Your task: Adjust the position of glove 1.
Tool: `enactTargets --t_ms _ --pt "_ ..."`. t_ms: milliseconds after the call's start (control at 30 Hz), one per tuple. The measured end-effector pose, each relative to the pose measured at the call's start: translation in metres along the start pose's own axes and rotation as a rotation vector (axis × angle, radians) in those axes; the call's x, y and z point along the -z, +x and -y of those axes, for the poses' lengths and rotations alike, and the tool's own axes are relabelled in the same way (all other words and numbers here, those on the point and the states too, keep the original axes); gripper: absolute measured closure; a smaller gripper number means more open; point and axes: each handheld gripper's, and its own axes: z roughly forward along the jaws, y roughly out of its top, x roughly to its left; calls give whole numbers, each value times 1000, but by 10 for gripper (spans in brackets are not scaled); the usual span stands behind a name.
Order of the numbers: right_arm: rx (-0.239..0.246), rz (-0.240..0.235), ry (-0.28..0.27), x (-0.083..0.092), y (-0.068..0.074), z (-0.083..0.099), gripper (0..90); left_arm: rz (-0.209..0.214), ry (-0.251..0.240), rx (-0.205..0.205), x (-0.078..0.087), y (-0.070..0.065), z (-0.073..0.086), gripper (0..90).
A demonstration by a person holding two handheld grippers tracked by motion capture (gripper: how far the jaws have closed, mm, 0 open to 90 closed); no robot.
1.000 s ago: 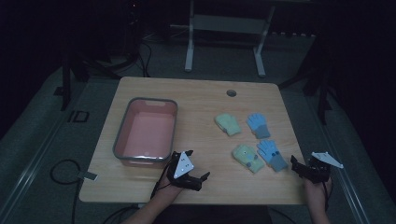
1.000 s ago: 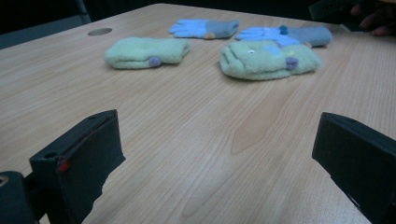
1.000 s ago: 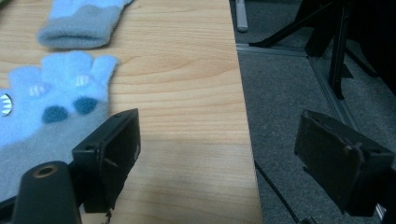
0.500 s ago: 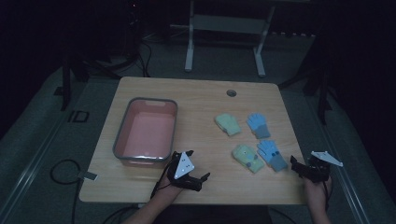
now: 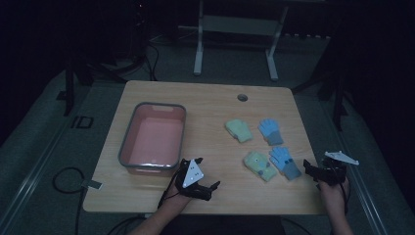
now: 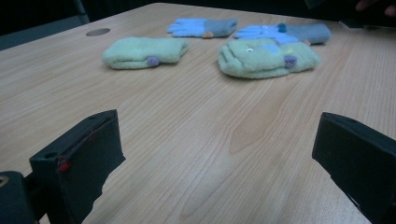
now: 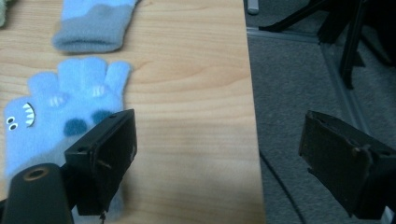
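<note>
A dim room with grey carpet surrounds a light wooden bench, behind which a white stand frame is seen. A grey-rimmed pink bin sits empty on the bench's left half. Four small gloves lie on the right half, in two rows: a green glove and a blue glove farther back, a second green glove and a second blue glove nearer the person, the near pair touching.

The left gripper is held low over the near edge, just right of the bin's front corner; in the left gripper view its fingers are spread wide with only bare wood between them, the gloves lying well ahead. The right gripper is held at the bench's right edge, just beside the near blue glove; its fingers are likewise spread, one over the glove's cuff, the other beyond the bench edge above the carpet.

The step in hand is judged to be the approach, nothing yet being gripped. The next move would call for the right gripper to be shifted inward until the near blue glove lies between the fingers, then closed; the bin is the likely destination.
</note>
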Motion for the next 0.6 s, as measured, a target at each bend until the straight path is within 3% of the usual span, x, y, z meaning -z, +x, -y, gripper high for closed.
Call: enactTargets --t_ms 100,200,333,600 --pt "-30 -66 28 2 0 -10 140 0 1 0 0 0 0 18" --pt "-24 -36 16 3 3 -19 147 0 0 -1 0 0 0 18" --pt "-9 -64 10 5 6 -30 132 0 0 -2 0 0 0 18" --pt "22 -107 -55 15 13 -60 129 -1 0 -1 0 0 0 18"
